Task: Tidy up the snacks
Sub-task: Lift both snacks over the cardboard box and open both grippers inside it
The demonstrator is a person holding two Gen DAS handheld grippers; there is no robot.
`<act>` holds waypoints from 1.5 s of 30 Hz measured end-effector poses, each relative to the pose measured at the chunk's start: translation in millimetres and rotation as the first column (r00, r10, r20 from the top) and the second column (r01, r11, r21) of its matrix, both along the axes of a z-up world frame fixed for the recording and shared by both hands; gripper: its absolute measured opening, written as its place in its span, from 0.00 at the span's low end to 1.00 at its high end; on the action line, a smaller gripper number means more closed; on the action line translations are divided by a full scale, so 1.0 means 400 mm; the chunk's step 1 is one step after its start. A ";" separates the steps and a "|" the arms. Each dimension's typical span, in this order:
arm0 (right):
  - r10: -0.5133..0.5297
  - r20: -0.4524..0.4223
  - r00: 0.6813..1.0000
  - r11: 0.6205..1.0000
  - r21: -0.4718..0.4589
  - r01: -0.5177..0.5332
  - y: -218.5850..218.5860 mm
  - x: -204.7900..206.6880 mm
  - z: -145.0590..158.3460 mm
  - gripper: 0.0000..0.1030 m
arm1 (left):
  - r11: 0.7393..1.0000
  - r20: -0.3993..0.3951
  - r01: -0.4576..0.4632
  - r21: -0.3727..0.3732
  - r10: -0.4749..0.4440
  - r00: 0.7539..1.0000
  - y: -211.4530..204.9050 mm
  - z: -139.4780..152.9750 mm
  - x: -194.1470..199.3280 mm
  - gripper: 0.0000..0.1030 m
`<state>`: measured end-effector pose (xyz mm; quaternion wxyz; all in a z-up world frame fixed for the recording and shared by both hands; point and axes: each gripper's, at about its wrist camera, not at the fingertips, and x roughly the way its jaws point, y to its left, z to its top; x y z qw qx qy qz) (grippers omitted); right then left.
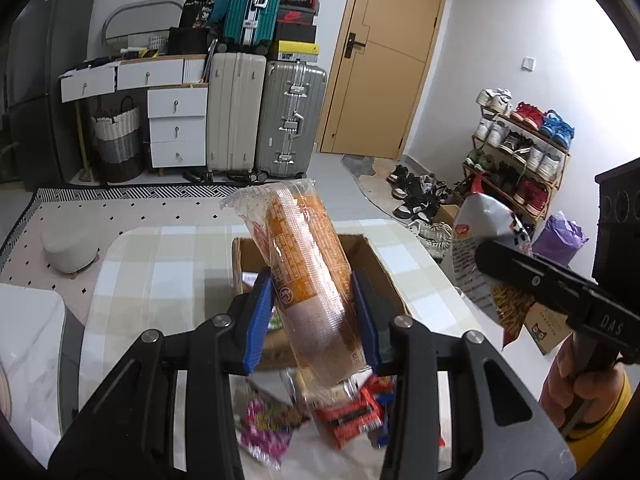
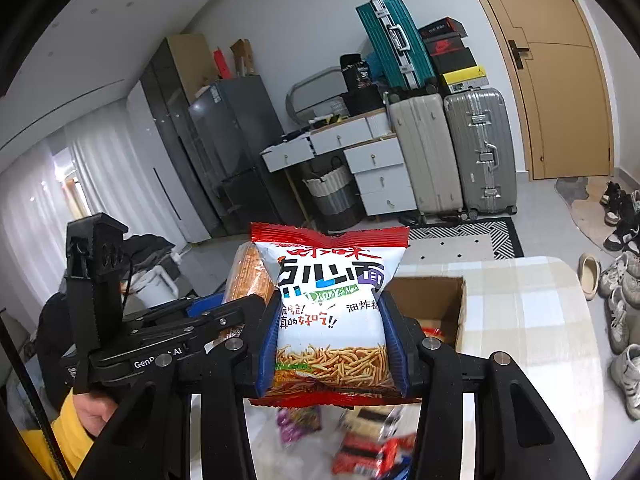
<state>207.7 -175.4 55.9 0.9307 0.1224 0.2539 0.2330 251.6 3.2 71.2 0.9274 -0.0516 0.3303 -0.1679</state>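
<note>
Blue pads of our left gripper clamp orange cracker sleeve, tilted, above cardboard box on checked table. Our right gripper pinches noodle snack bag upright. Loose snack packets below, blurred.

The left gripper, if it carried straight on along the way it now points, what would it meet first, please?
Probably the open cardboard box just ahead: the left gripper, shut on the orange wrapped snack, points down toward its opening. Depth is hard to judge in this fisheye view.
</note>
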 end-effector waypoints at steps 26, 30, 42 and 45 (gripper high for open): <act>-0.075 -0.258 0.963 0.993 -0.106 0.049 -0.011 0.410 -0.272 0.44 | 0.993 -0.287 0.070 0.095 -0.040 0.957 -0.215 -0.371 0.623 0.35; -0.083 -0.266 0.960 0.992 -0.115 0.054 -0.011 0.421 -0.292 0.44 | 0.993 -0.282 0.067 0.102 -0.036 0.959 -0.226 -0.407 0.625 0.35; -0.083 -0.260 0.962 0.988 -0.149 0.045 0.002 0.423 -0.304 0.44 | 0.994 -0.257 0.029 0.101 -0.002 0.966 -0.184 -0.393 0.547 0.35; -0.074 -0.268 0.961 0.986 -0.163 0.031 0.014 0.422 -0.305 0.44 | 0.996 -0.249 0.014 0.093 0.009 0.968 -0.168 -0.376 0.515 0.35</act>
